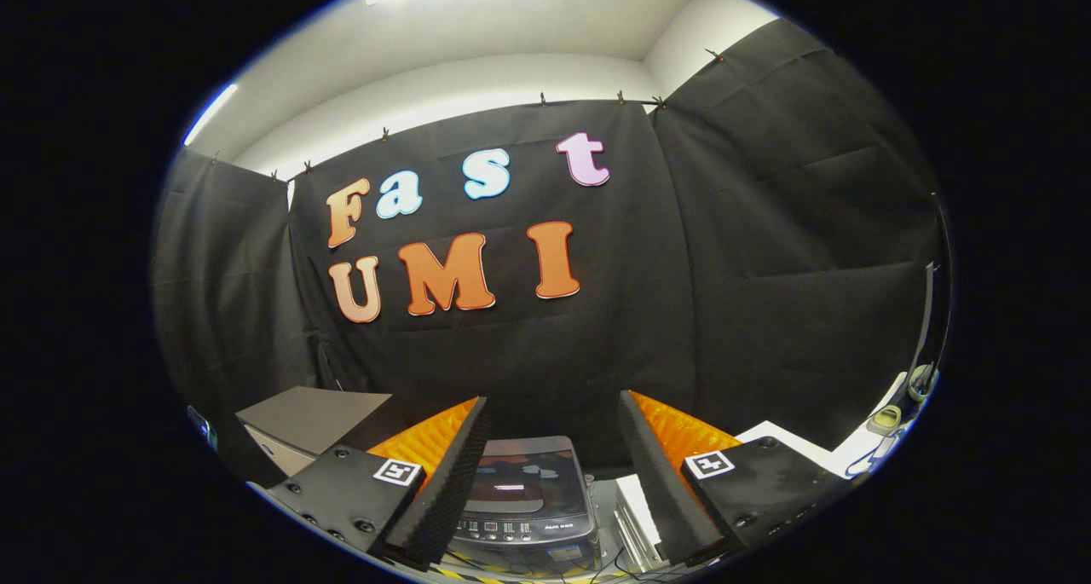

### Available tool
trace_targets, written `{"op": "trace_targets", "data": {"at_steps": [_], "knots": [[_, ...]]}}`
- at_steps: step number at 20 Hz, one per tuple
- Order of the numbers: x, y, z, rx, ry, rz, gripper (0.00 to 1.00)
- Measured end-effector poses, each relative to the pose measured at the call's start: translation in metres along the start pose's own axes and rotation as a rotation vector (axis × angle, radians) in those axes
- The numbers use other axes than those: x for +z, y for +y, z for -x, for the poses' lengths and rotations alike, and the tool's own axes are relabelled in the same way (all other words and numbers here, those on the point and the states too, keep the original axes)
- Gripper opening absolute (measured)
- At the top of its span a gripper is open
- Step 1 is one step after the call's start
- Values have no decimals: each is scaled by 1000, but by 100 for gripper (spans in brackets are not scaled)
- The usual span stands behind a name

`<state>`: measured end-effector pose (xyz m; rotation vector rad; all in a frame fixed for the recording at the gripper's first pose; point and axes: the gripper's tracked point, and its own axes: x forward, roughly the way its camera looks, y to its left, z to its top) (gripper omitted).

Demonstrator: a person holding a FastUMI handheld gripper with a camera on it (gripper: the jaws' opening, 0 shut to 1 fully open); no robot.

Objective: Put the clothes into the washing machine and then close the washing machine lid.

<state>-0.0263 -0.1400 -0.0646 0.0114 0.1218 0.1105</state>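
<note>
A small grey top-loading washing machine [524, 490] stands below and ahead of me, seen from above between my two fingers. Its dark glass lid [520, 473] lies flat over the top, and a strip of buttons [503, 529] runs along its near edge. My gripper [554, 401] is held above the machine, open, with a wide gap and nothing between the fingers. The left finger [452, 473] and the right finger [660, 473] flank the machine without touching it.
A grey box-like cabinet [303, 422] stands to the left of the machine. A white surface [793, 439] lies to the right, with cables and small objects [886, 418] at its far end. Striped tape [477, 575] marks the floor near the machine's front.
</note>
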Motion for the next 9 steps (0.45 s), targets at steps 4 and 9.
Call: {"op": "trace_targets", "data": {"at_steps": [4, 9], "knots": [[-2, 0, -1, 0, 6, 0, 97], [-3, 0, -1, 2, 8, -3, 97]]}}
